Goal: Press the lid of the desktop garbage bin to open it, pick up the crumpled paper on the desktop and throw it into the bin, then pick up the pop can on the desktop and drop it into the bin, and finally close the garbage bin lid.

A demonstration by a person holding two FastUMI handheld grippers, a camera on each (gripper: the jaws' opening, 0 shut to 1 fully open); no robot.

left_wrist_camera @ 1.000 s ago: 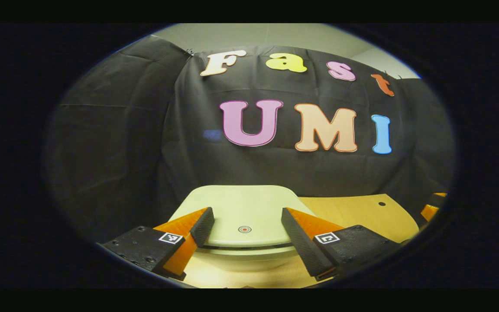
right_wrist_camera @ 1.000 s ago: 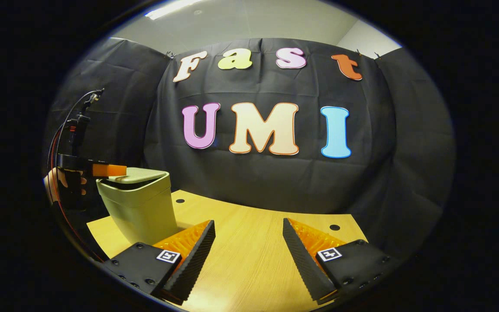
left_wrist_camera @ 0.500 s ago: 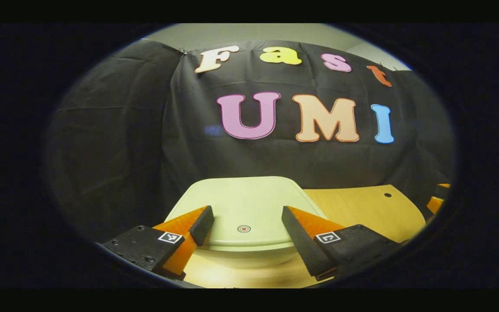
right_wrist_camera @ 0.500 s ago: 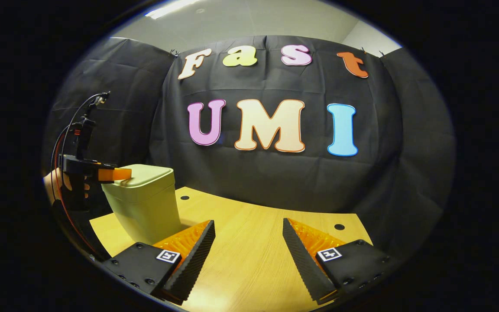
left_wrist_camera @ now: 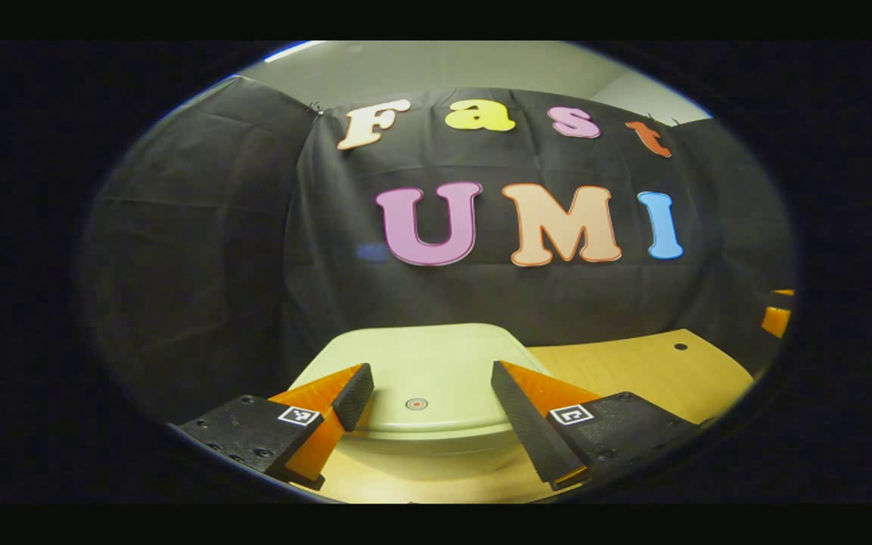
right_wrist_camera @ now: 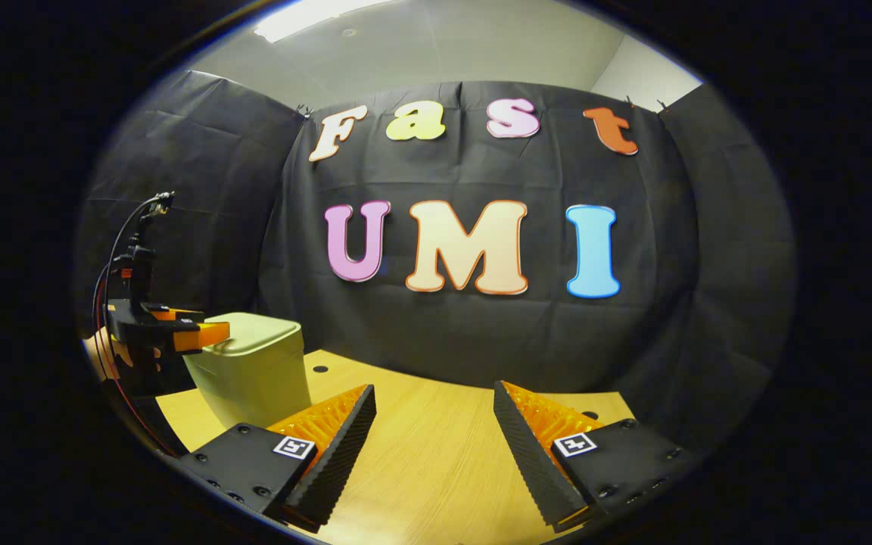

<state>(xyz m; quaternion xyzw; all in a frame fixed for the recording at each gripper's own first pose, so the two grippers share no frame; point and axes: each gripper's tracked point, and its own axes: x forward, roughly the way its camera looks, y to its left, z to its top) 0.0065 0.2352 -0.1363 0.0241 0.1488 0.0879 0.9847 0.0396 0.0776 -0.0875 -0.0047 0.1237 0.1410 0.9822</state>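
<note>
1. The garbage bin [right_wrist_camera: 250, 375] is seen at the left end of the desk [right_wrist_camera: 436, 454], its lid [left_wrist_camera: 413, 371] lying flat and apparently closed.
2. The left tool [left_wrist_camera: 425, 393] is held spread and empty just over the lid's front edge, a small round mark [left_wrist_camera: 416, 404] lying between its fingers.
3. The right tool [right_wrist_camera: 436, 424] is held spread and empty above bare desk, well apart from the bin.
4. Whether the lid is touched cannot be told.
5. If latching is unconfirmed, pressure is best applied straight down at the mark, so the bin is not tipped.
</note>
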